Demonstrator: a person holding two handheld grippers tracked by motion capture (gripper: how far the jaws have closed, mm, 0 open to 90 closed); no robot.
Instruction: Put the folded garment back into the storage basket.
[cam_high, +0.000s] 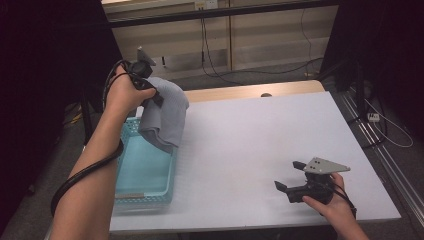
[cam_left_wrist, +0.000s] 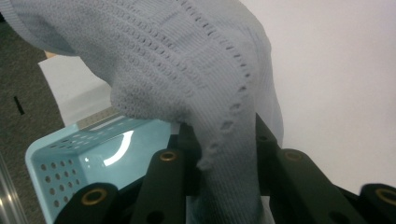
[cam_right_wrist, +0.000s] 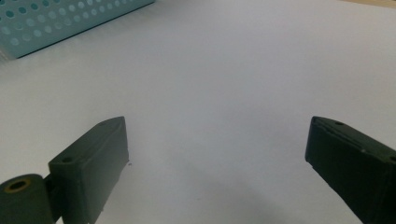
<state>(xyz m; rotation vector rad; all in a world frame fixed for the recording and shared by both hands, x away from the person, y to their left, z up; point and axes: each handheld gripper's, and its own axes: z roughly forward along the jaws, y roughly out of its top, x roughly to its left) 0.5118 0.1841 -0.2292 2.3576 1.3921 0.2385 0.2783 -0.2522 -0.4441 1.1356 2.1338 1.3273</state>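
With the left gripper (cam_high: 150, 92) clamped on a bunched fold of the grey knit cloth (cam_high: 167, 114), hanging above the blue basket's (cam_high: 145, 197) far end, the trailing hem could drape over the rim onto the desk (cam_high: 260, 145) on release, while the right gripper (cam_high: 292, 175) rests wide open, empty.

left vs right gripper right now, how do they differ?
The left gripper is shut on the grey knit cloth; the right gripper is open with nothing between its jaws. The left gripper is raised, above the blue basket; the right gripper sits low over the white table. Both are black, two-jawed and hand-held.
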